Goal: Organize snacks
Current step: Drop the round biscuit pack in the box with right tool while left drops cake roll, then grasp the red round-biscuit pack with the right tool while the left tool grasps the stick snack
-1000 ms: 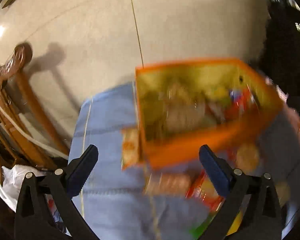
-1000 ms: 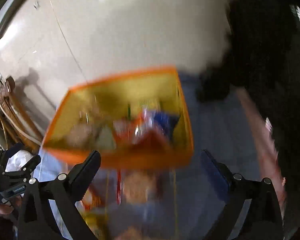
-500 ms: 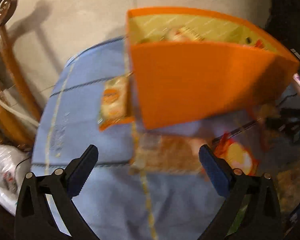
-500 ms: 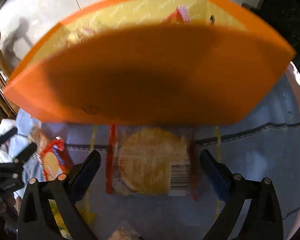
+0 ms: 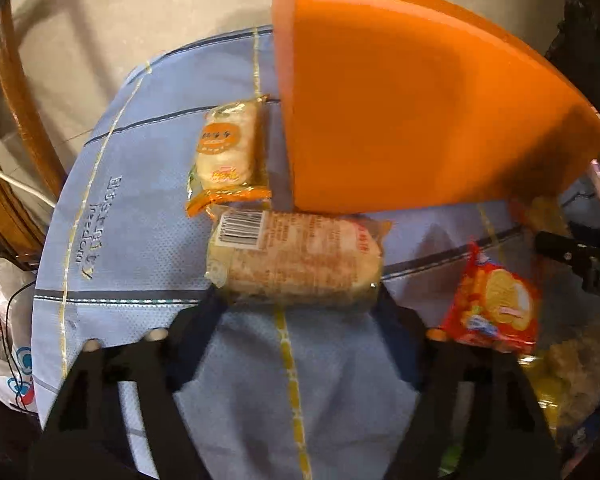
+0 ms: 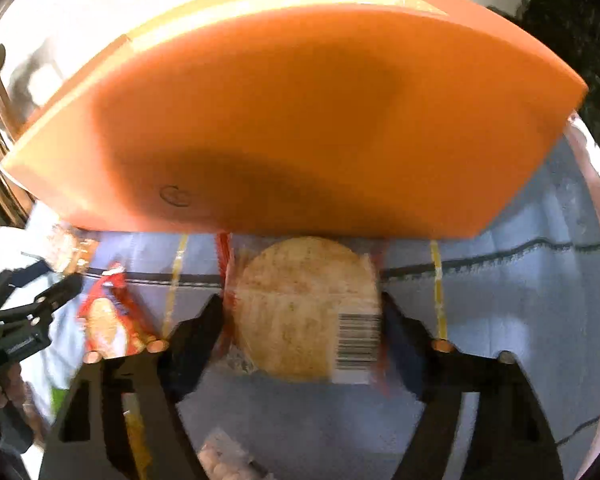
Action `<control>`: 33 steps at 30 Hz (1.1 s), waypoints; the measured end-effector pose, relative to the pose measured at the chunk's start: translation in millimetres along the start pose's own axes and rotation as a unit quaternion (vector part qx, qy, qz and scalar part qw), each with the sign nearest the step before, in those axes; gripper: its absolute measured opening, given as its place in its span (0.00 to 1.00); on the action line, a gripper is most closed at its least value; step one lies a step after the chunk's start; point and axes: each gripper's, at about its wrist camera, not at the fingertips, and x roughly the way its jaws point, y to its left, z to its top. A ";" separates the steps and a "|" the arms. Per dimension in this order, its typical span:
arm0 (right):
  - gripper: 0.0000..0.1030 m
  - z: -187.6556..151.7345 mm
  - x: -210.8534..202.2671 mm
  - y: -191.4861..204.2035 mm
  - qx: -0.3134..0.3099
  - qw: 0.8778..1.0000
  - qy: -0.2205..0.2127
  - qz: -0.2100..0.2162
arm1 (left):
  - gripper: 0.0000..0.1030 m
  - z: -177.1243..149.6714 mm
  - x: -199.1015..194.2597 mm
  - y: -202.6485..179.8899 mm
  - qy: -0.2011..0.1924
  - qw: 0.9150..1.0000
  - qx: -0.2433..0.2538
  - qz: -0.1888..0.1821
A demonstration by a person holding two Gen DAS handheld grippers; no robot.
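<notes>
Looking along the left gripper [image 5: 296, 308], a long clear-wrapped pack of pale brown biscuits [image 5: 294, 258] lies crosswise between its two dark fingers on the blue striped tablecloth [image 5: 140, 240]. Its long axis runs from one finger to the other, barcode end by the left finger. The jaws have just been closing around it and stand half-narrowed; the pack's ends sit at the fingertips, but blur hides whether the pads press yet. Just beyond the pack stands the tall orange cardboard box [image 5: 412, 112], and a small orange-labelled cake packet [image 5: 228, 156] lies beyond the left finger.

Looking along the right gripper [image 6: 300, 312], a round flat biscuit in a clear wrapper with red edges [image 6: 304, 308] fills the gap between its fingers, flat face up, barcode by the right finger. These jaws have also just been closing, and both fingers appear to meet the wrapper's sides. The orange box rises directly beyond. Each hand has its own snack straight ahead.
</notes>
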 end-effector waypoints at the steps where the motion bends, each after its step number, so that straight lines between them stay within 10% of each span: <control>1: 0.71 -1.8 -3.5 -0.6 0.003 1.000 -0.003 0.004 | 0.67 1.8 -7.4 -1.8 -0.013 1.000 0.004 -0.006; 14: 0.71 -8.3 -144.8 -11.7 0.036 0.991 -0.127 0.031 | 0.65 -4.3 -119.3 -9.6 -0.127 0.992 -0.005 -0.024; 22: 0.71 67.1 -198.9 -14.2 -0.024 0.979 -0.202 -0.003 | 0.65 81.1 -167.5 -25.4 -0.206 0.978 -0.003 -0.021; 26: 0.72 109.8 -194.7 -19.2 -0.013 0.978 -0.210 -0.008 | 0.68 121.7 -163.6 -40.3 -0.224 0.974 0.008 -0.015; 29: 0.97 137.6 -194.3 -33.9 0.030 0.963 -0.268 0.004 | 0.96 140.1 -149.2 -35.6 -0.225 0.974 -0.026 0.001; 33: 0.97 134.7 -196.8 -44.5 0.028 0.973 -0.231 0.002 | 0.96 143.3 -122.3 -16.9 -0.161 0.986 -0.037 0.014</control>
